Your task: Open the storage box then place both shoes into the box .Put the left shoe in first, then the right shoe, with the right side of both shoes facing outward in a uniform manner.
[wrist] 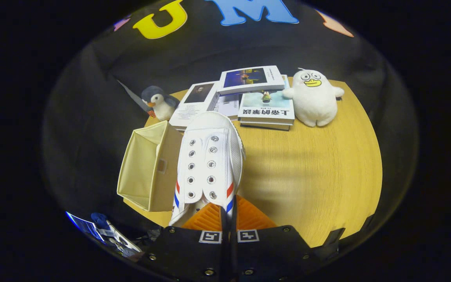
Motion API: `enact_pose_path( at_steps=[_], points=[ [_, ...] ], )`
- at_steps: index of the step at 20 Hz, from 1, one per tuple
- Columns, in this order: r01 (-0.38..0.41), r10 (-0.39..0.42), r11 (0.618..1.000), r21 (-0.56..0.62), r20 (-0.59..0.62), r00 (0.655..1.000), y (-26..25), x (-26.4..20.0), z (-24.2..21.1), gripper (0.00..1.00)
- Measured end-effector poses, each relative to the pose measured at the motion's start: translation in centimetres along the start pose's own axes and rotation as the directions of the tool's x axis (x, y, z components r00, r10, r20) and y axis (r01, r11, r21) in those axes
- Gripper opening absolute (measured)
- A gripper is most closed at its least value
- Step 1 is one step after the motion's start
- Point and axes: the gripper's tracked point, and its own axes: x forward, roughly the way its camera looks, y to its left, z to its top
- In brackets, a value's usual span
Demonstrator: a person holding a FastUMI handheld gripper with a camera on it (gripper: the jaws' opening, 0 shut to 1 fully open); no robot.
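Gripper view, contents as found.

Item: gripper (228, 213), fingers drawn close together on the heel end of a white shoe (209, 164). The shoe is carried, toe pointing away toward 12 o'clock, eyelets and red-and-blue side stripes facing up. The gap between the fingers is a narrow slit, and both appear to press on the heel collar.

Item: storage box (147, 168), pale fabric, at 9 o'clock of the shoe, just beside it. It stands open, and its near corner reaches the edge of the wooden table (319, 176).

Item: stack of books (249, 98), beyond the toe at 12 o'clock.

Item: plush penguin (159, 102), at 11 o'clock past the box.

Item: white plush duck (314, 98), at 1 o'clock beside the books.

Progress, as judged: the box is already opened and one shoe is in hand near it, not yet inside. Lowering it in with the right side outward is still to come, as is a second shoe.

Not determinable: whether this is the left or right shoe; the box floor, hidden by its near wall and the shoe, so whether a shoe already lies inside cannot be told; the contact at the heel, covered by the finger bodies; the cut-off clutter at 7 o'clock off the table.
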Motion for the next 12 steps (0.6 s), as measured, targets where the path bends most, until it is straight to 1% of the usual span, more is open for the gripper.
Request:
enact_pose_path(
  at_steps=[5, 12],
  points=[
    [-0.030, 0.031, 0.999, -0.036, 0.021, 0.999, 4.9, -0.8, 1.5, 0.00],
    [-0.048, 0.052, 0.994, -0.098, 0.035, 0.998, 10.8, -1.0, 3.5, 0.00]
  ],
)
